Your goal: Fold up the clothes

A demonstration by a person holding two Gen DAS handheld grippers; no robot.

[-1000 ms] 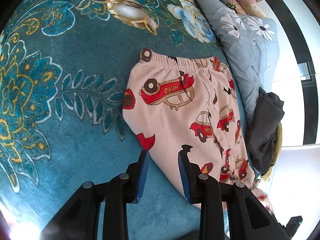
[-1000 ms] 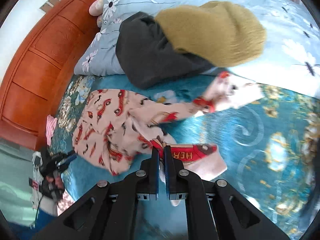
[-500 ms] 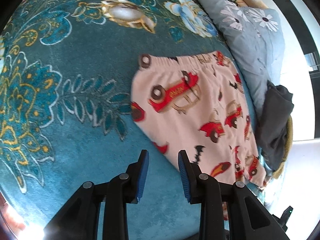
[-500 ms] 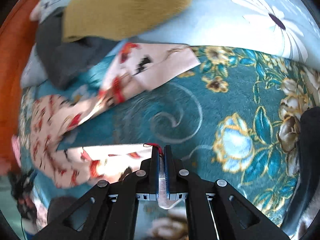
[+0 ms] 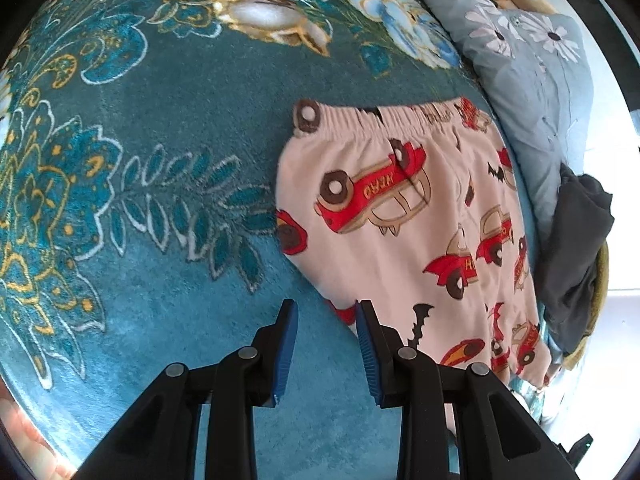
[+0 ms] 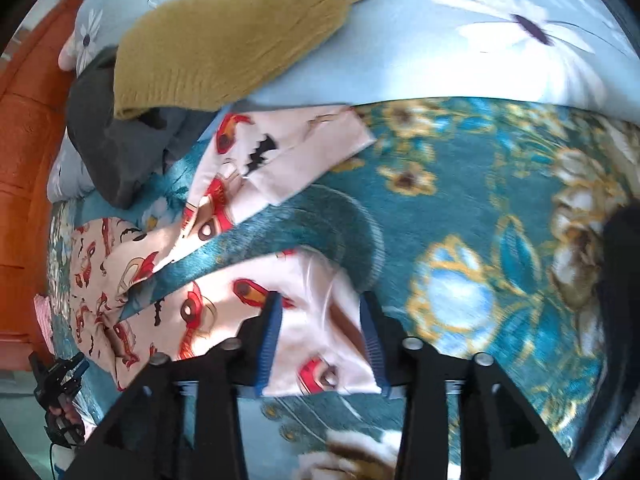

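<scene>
Change noted: half a second ago the right gripper [image 6: 320,336] was clenched on a trouser leg; its jaws are now released, spread wide, with the leg end lying loose between them on the bed [image 6: 460,208]. The leg is judged to have been pulled out straight and let go.

The left gripper [image 5: 326,344] is likewise released, jaws parted and grasping nothing, poised just above the side hem of the pyjama trousers [image 5: 400,216]. The trousers are spread on the blanket [image 5: 160,128], waistband toward the headboard end, near the pillow [image 5: 532,64].

The second leg [image 6: 280,160] is seen splayed apart from the first, so the legs are not yet laid together.

Room: bare blanket lies open on the left gripper's side. The opposite edge is crowded by a grey garment [image 6: 116,144] and a mustard sweater [image 6: 224,44] touching the cuff.
</scene>
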